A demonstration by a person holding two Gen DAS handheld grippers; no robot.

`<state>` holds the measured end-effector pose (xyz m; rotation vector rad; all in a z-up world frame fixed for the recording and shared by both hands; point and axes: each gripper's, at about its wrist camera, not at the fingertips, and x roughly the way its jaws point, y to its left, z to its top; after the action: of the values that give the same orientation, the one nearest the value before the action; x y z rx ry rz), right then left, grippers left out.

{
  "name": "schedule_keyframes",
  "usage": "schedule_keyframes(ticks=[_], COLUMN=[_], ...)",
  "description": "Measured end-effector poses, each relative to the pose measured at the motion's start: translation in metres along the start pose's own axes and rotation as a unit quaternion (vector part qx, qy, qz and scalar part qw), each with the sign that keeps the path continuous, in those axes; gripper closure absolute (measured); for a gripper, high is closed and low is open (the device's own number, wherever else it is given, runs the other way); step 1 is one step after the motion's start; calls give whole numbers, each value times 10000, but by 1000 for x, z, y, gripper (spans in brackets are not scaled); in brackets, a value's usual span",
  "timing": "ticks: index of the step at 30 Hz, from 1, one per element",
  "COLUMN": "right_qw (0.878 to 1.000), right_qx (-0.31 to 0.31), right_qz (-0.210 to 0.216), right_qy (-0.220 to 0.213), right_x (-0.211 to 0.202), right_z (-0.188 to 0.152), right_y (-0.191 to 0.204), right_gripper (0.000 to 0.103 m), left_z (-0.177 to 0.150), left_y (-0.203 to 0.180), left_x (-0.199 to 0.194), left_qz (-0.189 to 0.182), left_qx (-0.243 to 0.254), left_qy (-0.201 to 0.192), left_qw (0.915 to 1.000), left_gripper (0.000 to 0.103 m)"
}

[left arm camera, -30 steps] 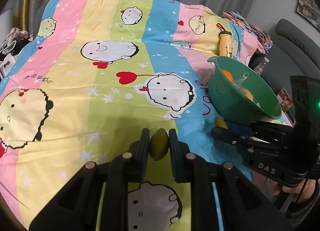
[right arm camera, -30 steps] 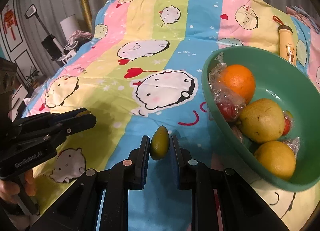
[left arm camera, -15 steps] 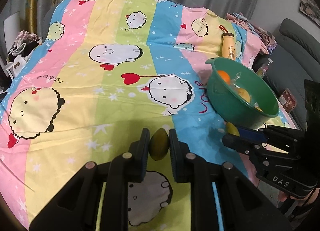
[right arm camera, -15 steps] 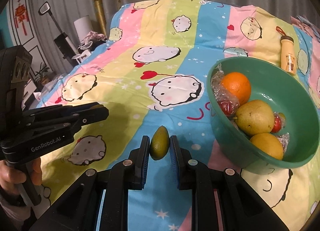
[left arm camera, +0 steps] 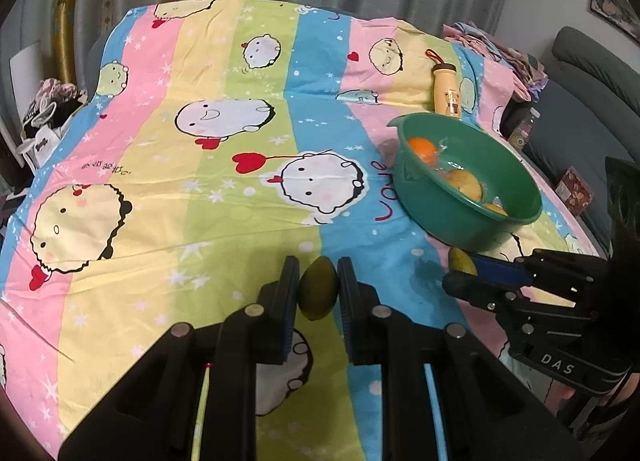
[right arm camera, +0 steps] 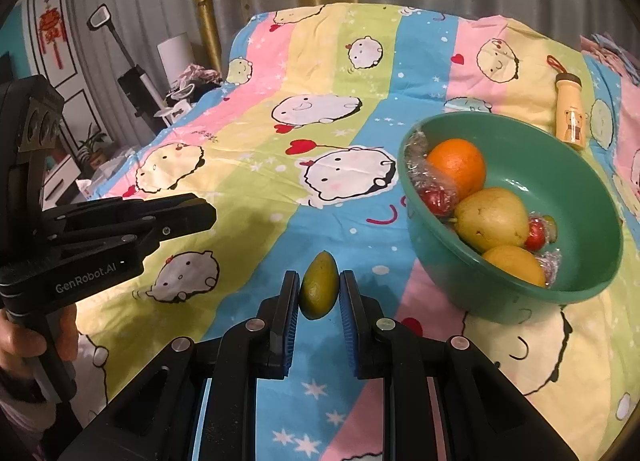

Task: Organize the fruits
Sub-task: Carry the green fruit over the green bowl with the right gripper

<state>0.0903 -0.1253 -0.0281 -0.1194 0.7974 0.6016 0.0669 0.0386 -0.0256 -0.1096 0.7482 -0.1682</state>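
My left gripper (left arm camera: 318, 265) is shut on a small green oval fruit (left arm camera: 317, 289), held above the striped cartoon sheet (left arm camera: 240, 201). In the right wrist view my right gripper (right arm camera: 319, 277) is shut on a second, similar green fruit (right arm camera: 319, 287). To the right stands a green bowl (right arm camera: 500, 301), also seen as the green bowl (left arm camera: 440, 217) in the left wrist view. It holds an orange (right arm camera: 456, 165), a pear (right arm camera: 492, 219), a yellow fruit (right arm camera: 514, 263) and small foil-wrapped red pieces. Both grippers hover near the bowl's near-left side, apart from it.
A yellow bear-print bottle (right arm camera: 570, 113) lies on the sheet behind the bowl. A grey sofa (left arm camera: 592, 101) stands off the bed's right edge. Clothes and a stick vacuum (right arm camera: 132, 77) crowd the left side. A person's hand (right arm camera: 24, 341) grips the left tool's handle.
Both grippers have drawn back and risen, each still clamped on its green fruit. The bowl now looks smaller and farther off in both views.
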Motion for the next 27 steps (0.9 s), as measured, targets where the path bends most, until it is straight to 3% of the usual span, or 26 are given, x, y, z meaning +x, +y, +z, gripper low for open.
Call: schedule_keyframes(ticks=[27], right_qw=[9956], right_qx=[458], right_qz=[-33], right_qy=[-811], right_x=[-56], right_z=[-3], right_y=[-59], right_gripper=[81], left_z=[20], left_y=[-73], left_x=[-5], left_qz=[-44], left_qx=[511], left_qy=[-66], left_qw=[9987], left_gripper=[84])
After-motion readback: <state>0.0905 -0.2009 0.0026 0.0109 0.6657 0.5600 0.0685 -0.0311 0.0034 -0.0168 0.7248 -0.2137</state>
